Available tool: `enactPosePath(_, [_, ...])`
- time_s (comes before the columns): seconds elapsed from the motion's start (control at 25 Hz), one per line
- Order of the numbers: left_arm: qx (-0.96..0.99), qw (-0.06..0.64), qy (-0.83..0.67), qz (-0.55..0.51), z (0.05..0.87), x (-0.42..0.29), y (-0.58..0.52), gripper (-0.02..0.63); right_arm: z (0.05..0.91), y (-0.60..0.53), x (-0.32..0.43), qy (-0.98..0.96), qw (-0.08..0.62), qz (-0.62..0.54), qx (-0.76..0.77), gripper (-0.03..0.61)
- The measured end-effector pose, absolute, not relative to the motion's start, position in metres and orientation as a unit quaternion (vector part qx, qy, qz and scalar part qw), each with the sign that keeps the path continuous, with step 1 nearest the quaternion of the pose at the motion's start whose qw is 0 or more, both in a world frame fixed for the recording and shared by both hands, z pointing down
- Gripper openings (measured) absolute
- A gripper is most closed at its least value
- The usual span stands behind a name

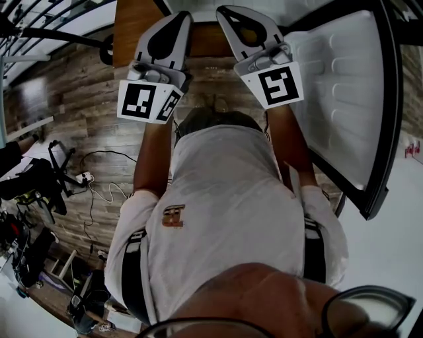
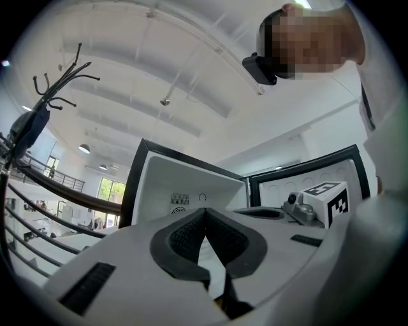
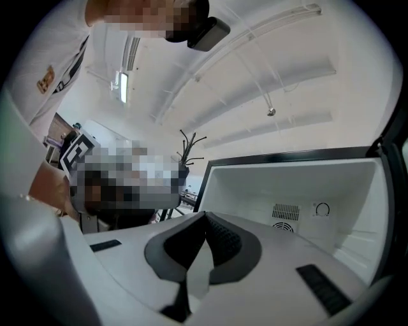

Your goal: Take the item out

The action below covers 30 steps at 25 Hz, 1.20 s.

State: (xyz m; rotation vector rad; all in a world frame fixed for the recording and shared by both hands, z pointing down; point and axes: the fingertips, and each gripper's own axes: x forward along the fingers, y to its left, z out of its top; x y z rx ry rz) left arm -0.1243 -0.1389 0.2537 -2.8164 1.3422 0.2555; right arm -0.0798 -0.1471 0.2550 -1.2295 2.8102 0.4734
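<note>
Starting the reach: grey left gripper (image 2: 204, 211) and right gripper (image 3: 205, 215), both closed and empty, face the open white black-rimmed fridge (image 3: 274, 184) centre-right; next, spread jaws and find the item.

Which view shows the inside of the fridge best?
The right gripper view: the fridge interior is widest, with vent and dial visible. The left gripper view shows a narrower part; the head view shows only the open door.

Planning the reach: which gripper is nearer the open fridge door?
The right gripper, next to the white inner panel of the fridge door; the left gripper is beyond it, farther from the door.
</note>
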Motion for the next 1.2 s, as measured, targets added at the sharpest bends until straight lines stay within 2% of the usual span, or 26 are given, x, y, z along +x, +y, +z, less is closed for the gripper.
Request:
enactPosePath(0.08, [-0.902,0.004,0.423,0.083,0.252,-0.129,-0.145,0.018,0.257,-0.154,-0.086,0.902,-0.006,0.171,-0.397,0.032])
enactPosePath(0.24, [-0.908,-0.002,0.411,0.084,0.258,-0.136,-0.157,0.018,0.279,-0.169,-0.091,0.887,-0.106,0.203,-0.401,0.034])
enactPosePath(0.68, [-0.925,-0.010,0.373,0.077,0.275,-0.154,-0.180,0.018,0.302,-0.216,-0.114,0.852,-0.190,0.261,-0.411,0.037])
enactPosePath(0.92, [-0.925,-0.013,0.373,0.074,0.264,-0.159,-0.193,0.018,0.298,-0.239,-0.121,0.833,-0.259,0.312,-0.377,0.038])
enactPosePath(0.96, [-0.924,-0.014,0.374,0.073,0.264,-0.159,-0.196,0.018,0.301,-0.243,-0.121,0.831,-0.269,0.317,-0.371,0.048])
enactPosePath(1.04, [-0.923,-0.015,0.377,0.072,0.266,-0.158,-0.199,0.018,0.309,-0.249,-0.121,0.827,-0.288,0.323,-0.360,0.150])
enactPosePath(1.2, [-0.921,-0.018,0.382,0.070,0.269,-0.151,-0.203,0.018,0.321,-0.264,-0.115,0.809,-0.330,0.344,-0.343,0.157])
